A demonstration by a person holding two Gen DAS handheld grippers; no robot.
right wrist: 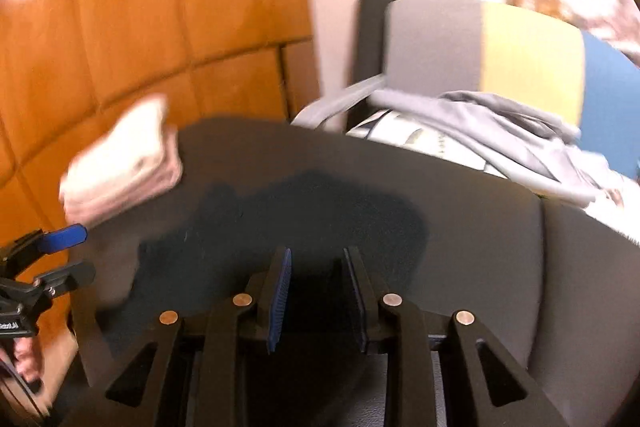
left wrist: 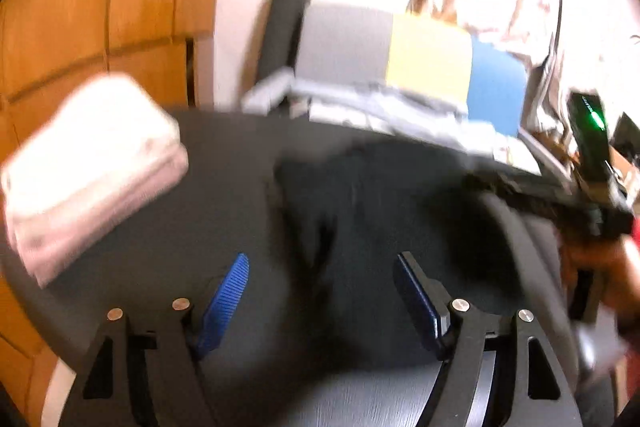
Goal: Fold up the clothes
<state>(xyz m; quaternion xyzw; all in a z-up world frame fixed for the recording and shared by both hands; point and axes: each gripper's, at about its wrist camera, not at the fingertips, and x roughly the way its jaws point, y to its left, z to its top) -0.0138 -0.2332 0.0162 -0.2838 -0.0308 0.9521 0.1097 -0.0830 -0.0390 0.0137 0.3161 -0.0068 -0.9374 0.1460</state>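
A dark navy garment [left wrist: 380, 227] lies crumpled on a grey padded surface [left wrist: 224, 163]; it also shows in the right wrist view [right wrist: 312, 211]. My left gripper [left wrist: 322, 267] is open above its near edge, with nothing between the blue pads. My right gripper [right wrist: 316, 263] hovers over the garment's near part with jaws a narrow gap apart and nothing visibly held. The right gripper also shows at the right of the left wrist view [left wrist: 520, 191], and the left gripper at the left edge of the right wrist view [right wrist: 68, 251]. Both views are blurred.
A folded white cloth stack [left wrist: 88, 171] sits at the surface's far left, also in the right wrist view [right wrist: 124, 163]. Behind stands a grey, yellow and blue chair back [right wrist: 500, 43] with a pile of grey clothes [right wrist: 500, 135]. Wooden panelling [right wrist: 160, 7] lies left.
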